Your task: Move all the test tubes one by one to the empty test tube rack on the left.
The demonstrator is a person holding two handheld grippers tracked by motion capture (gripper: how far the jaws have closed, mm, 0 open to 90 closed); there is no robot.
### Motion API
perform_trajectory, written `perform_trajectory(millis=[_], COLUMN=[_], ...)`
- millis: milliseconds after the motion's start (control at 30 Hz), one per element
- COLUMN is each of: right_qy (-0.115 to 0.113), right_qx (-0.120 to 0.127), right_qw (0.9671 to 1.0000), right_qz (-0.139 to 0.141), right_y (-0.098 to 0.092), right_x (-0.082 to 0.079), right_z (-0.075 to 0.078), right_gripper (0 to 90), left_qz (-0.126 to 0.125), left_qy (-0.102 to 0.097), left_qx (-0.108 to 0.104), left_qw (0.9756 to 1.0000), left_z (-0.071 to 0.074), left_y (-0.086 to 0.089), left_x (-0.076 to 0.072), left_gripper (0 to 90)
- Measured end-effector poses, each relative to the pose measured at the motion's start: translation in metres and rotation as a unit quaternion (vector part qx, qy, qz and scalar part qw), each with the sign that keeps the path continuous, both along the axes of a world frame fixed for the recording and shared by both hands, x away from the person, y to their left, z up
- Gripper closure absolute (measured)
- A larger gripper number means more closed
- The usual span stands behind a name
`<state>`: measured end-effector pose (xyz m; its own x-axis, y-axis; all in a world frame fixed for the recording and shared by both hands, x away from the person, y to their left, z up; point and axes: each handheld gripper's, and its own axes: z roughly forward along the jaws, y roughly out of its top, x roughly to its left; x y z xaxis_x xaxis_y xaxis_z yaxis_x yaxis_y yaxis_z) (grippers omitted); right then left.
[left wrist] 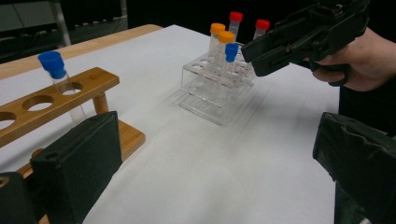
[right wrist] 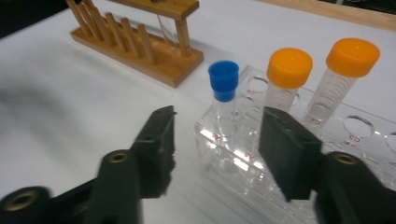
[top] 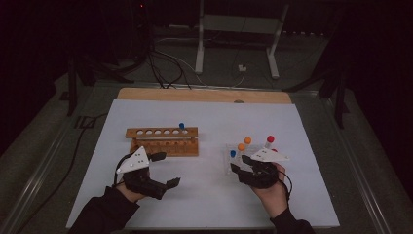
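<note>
A clear plastic rack (top: 227,165) (right wrist: 233,163) at the right holds a blue-capped tube (top: 233,153) (right wrist: 223,81), two orange-capped tubes (right wrist: 289,67) and red-capped tubes (left wrist: 236,16). My right gripper (top: 242,165) (right wrist: 219,140) sits low at the rack's near corner. Its jaws stand apart on either side of the blue-capped tube's lower part, and no pad touches the tube. A wooden rack (top: 163,140) (left wrist: 60,93) at the left holds one blue-capped tube (top: 181,126) (left wrist: 53,65) in its right end hole. My left gripper (top: 165,169) (left wrist: 219,158) is wide open in front of it, with nothing between its jaws.
Both racks stand on a white sheet (top: 204,195) over a wooden table (top: 204,95). Bare sheet lies between the two racks and toward the front edge. The wooden rack has several free holes. Cables and a metal frame lie on the floor beyond the table.
</note>
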<state>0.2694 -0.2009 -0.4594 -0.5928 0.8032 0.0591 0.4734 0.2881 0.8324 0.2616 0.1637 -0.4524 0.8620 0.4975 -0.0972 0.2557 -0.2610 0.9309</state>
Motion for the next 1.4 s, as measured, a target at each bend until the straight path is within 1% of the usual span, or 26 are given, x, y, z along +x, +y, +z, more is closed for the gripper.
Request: perform_trajectory(millis=[67, 133, 233, 333, 400, 433, 567, 700, 767, 933, 1067, 1200, 1300, 1400], right_qy=[-0.002, 0.001, 0.0, 0.004, 0.006, 0.007, 0.01, 0.012, 0.014, 0.004, -0.002, -0.023, -0.038, -0.05], right_qx=[-0.009, -0.008, -0.015, -0.01, -0.01, -0.014, -0.019, -0.025, -0.024, -0.032, -0.031, -0.04, -0.039, -0.032], right_qw=[1.0, 0.9999, 0.9999, 0.9999, 0.9999, 0.9999, 0.9998, 0.9996, 0.9996, 0.9995, 0.9995, 0.9989, 0.9985, 0.9983], right_qz=[-0.002, -0.006, -0.008, -0.006, -0.003, -0.001, 0.0, -0.001, 0.0, -0.004, -0.007, -0.005, -0.004, -0.005], right_y=[0.001, 0.002, 0.003, 0.003, 0.005, 0.006, 0.009, 0.011, 0.011, 0.013, 0.013, 0.015, 0.014, 0.013], right_x=[0.002, 0.006, 0.01, 0.014, 0.015, 0.016, 0.019, 0.02, 0.021, 0.021, 0.019, 0.013, 0.009, 0.005], right_z=[-0.002, -0.003, -0.005, -0.007, -0.008, -0.009, -0.01, -0.011, -0.012, -0.012, -0.009, 0.0, 0.01, 0.018], right_gripper=[53.7, 57.7, 63.4, 67.6, 69.3, 70.7, 73.9, 75.0, 75.2, 76.9, 77.2, 77.3, 77.3, 77.3], left_qz=[0.003, 0.001, 0.0, -0.003, -0.008, -0.005, -0.005, -0.003, -0.004, -0.004, -0.006, -0.004, -0.006, -0.008], left_qy=[-0.001, 0.003, 0.007, 0.007, 0.008, 0.006, 0.007, 0.006, 0.007, 0.008, 0.011, 0.01, 0.011, 0.01], left_qx=[0.001, -0.002, 0.0, 0.004, 0.005, 0.006, 0.006, 0.006, 0.007, 0.01, 0.006, 0.006, 0.005, 0.006], left_qw=[1.0, 1.0, 1.0, 1.0, 0.9999, 0.9999, 0.9999, 1.0, 0.9999, 0.9999, 0.9999, 0.9999, 0.9999, 0.9999], left_z=[-0.001, -0.002, -0.003, -0.003, -0.003, -0.003, -0.003, -0.002, -0.003, -0.004, -0.003, -0.003, -0.002, -0.002], left_y=[0.0, 0.001, 0.0, -0.001, -0.001, -0.002, -0.002, -0.001, -0.001, -0.002, -0.001, -0.001, -0.001, -0.001], left_x=[0.0, 0.001, 0.001, 0.001, 0.001, 0.001, 0.001, 0.001, 0.001, 0.002, 0.002, 0.002, 0.002, 0.001], left_gripper=[2.1, 2.1, 2.1, 2.1, 2.1, 2.1, 2.1, 2.1, 2.1, 2.2, 2.1, 2.2, 2.2, 2.2])
